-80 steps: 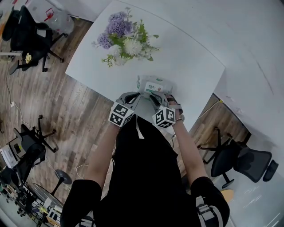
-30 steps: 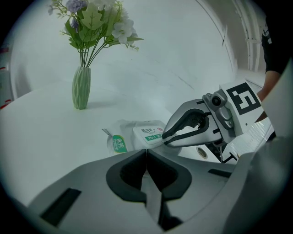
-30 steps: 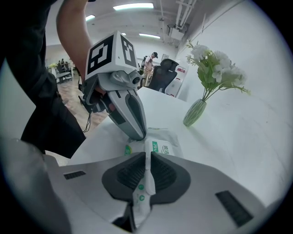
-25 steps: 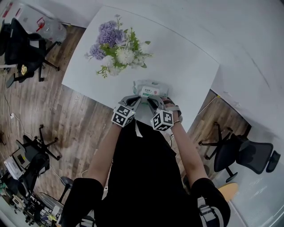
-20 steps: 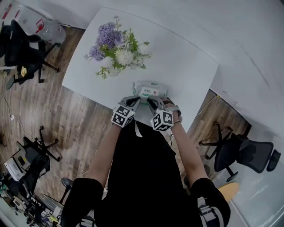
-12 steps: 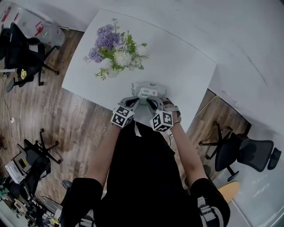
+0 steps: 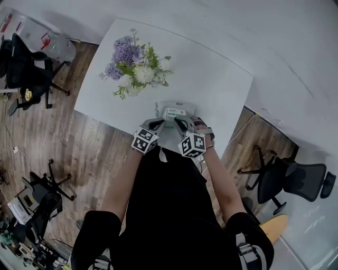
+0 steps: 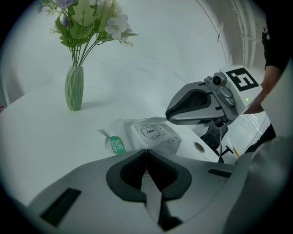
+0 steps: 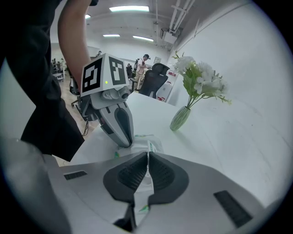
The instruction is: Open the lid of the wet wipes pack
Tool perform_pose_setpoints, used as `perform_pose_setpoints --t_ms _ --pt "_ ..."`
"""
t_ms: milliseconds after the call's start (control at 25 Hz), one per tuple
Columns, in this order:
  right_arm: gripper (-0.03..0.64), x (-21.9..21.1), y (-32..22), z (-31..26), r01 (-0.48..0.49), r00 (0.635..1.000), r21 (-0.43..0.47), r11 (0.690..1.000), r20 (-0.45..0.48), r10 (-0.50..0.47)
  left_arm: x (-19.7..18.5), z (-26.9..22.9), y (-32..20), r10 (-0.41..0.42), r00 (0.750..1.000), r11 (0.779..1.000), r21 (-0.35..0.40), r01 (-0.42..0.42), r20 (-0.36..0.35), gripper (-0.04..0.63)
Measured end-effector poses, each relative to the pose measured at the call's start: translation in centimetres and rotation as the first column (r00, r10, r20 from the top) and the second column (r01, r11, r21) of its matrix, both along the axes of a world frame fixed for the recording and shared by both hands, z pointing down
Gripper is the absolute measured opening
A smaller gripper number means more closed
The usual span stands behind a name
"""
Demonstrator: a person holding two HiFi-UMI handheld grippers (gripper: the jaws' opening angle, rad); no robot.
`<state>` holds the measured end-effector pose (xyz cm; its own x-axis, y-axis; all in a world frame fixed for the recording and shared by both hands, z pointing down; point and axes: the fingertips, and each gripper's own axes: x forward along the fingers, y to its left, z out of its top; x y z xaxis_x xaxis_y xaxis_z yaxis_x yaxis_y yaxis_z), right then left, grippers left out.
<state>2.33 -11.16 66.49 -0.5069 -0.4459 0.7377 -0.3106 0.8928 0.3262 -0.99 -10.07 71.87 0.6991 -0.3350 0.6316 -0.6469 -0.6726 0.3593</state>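
The left gripper (image 8: 146, 154) has its fingers (image 8: 128, 172) pressed together with nothing between them. The right gripper (image 9: 147, 157) is the same, fingers closed on each other and empty.

Just beyond both sets of fingertips lies the wet wipes pack (image 8: 137, 139), flat on the white tabletop (image 8: 46, 132) near its front edge. In the right gripper view, the tip of the left gripper appears to rest on the end of the pack nearest it. The right gripper hangs over the opposite end, and whether it touches cannot be told.

The pack looks like a soft film pouch, crinkled at the sealed end that carries a round green label (image 8: 116, 145). It is likely light, so it would buckle under a squeeze and slide on the smooth tabletop if pushed sideways. The lid (image 8: 151, 132) on top is a stiffer plastic flap marked OPEN, closed now, sitting directly ahead of the left fingertips.

The sensible hold is probably not the pouch at all. One gripper should press the body down from above, while the other catches the free lip of the flap beside the OPEN mark and levers it up. The lip looks shallow, so slipping off it is the main risk.

Farther ahead of the fingers, well apart from the pack, a ribbed green vase (image 8: 74, 89) holds white and purple flowers (image 8: 87, 13).
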Motion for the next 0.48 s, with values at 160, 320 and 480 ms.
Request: perform_pose_setpoints --t_ms 160,320,480 --pt "0.026 0.2 -0.7 -0.6 -0.019 1.000 0.013 1.000 0.004 0.019 0.0 0.0 0.0 0.015 1.000 1.000 0.003 -0.015 0.000 0.023" --pt "0.028 0.3 -1.2 -1.1 -0.038 0.999 0.020 0.999 0.009 0.037 0.1 -0.1 0.1 0.021 1.000 1.000 0.007 -0.021 0.010 0.023" --pt "0.028 0.4 -1.7 -1.3 -0.053 0.999 0.030 0.998 0.012 0.052 0.0 -0.1 0.1 0.018 1.000 1.000 0.012 -0.019 0.009 0.023"
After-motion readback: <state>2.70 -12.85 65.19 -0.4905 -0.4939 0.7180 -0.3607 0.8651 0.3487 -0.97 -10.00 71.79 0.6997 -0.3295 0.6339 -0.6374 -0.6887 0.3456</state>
